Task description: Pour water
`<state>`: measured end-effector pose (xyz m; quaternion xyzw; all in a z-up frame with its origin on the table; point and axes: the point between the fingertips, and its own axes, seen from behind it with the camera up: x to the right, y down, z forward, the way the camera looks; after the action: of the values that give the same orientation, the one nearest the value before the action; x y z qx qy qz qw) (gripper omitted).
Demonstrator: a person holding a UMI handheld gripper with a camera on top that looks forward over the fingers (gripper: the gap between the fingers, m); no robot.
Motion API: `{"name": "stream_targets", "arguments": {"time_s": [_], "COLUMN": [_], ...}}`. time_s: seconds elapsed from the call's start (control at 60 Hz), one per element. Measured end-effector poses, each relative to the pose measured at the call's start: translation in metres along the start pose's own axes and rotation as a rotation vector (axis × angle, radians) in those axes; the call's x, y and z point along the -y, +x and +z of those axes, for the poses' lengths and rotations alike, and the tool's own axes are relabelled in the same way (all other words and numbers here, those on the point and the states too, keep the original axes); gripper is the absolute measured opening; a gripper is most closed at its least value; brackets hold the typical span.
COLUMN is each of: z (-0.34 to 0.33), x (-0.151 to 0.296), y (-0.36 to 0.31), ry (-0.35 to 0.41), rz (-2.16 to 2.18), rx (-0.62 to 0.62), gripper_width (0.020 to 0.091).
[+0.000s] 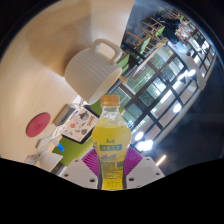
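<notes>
Bottle (111,150) pinched between the jaws, tilted toward white mug (93,70).

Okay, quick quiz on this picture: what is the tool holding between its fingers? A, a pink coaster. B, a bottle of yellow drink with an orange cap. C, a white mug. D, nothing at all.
B: the bottle, yellow liquid under an orange cap, is clamped between the tool's pink-padded fingers, while the white mug sits beyond it on the table.
</notes>
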<state>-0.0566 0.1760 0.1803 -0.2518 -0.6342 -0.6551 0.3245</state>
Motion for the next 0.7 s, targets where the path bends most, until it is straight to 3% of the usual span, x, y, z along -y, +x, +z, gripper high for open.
{"name": "stream_targets", "arguments": {"time_s": [0.2,0.35,0.417,0.483,0.567,0.7], "z": [0.002,-0.004,-0.015,-0.039,-0.014,-0.007], "x": [-0.031,-0.111,-0.127,-0.116,-0.079,-0.041], "y": [0.013,0.023,0.009,-0.020,-0.057,-0.119], "ry": [-0.054,-0.166,-0.145,-0.133,-0.012,-0.074], "rz": [0.216,0.993,1.471,1.942,2.351,2.418], "rx": [-0.042,-0.155,-0.183,-0.189,-0.087,0.052], "gripper_width": [0.0268,0.0271,0.0270,0.0270,0.0270,0.0269]}}
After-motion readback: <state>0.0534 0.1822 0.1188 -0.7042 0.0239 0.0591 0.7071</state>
